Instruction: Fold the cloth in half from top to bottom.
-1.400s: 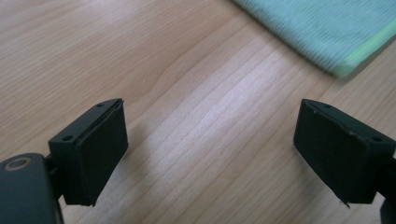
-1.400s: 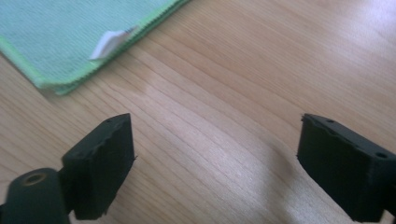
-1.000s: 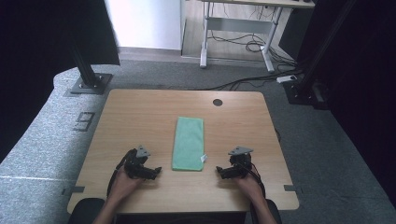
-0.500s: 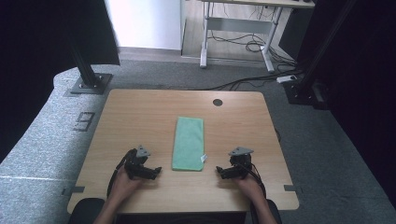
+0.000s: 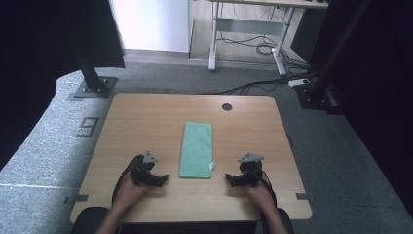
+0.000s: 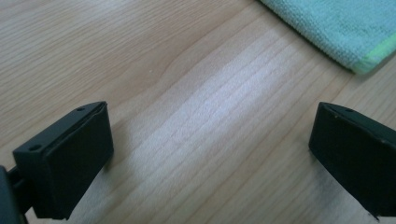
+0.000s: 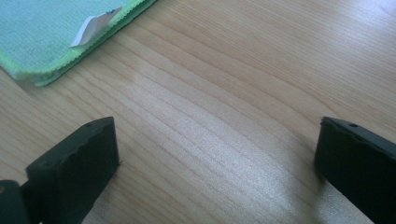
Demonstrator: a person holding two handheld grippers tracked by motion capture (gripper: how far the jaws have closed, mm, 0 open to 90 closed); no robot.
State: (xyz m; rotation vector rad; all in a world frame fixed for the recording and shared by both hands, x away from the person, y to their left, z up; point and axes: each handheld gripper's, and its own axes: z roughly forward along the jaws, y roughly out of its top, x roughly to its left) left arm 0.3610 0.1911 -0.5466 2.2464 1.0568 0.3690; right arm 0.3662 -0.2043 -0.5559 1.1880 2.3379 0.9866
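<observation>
A folded green cloth (image 5: pixel 197 149) lies flat in the middle of the wooden table (image 5: pixel 146 117), its long side running away from me. Its near corner (image 6: pixel 369 42) reaches into the left gripper view's upper right. In the right gripper view the cloth (image 7: pixel 42 32) lies at the upper left, with a white tag (image 7: pixel 93 25) on its edge. My left gripper (image 5: pixel 163 178) rests on the table left of the cloth's near end, open and holding nothing. My right gripper (image 5: pixel 229 179) rests right of the cloth, also open, with bare wood between its jaws.
A round cable hole (image 5: pixel 227 107) sits near the table's far edge. Beyond the table are grey carpet, a black stand base (image 5: pixel 92 87) at far left, another desk's legs (image 5: pixel 243 44) with cables, and a dark post base (image 5: pixel 316 95) at far right.
</observation>
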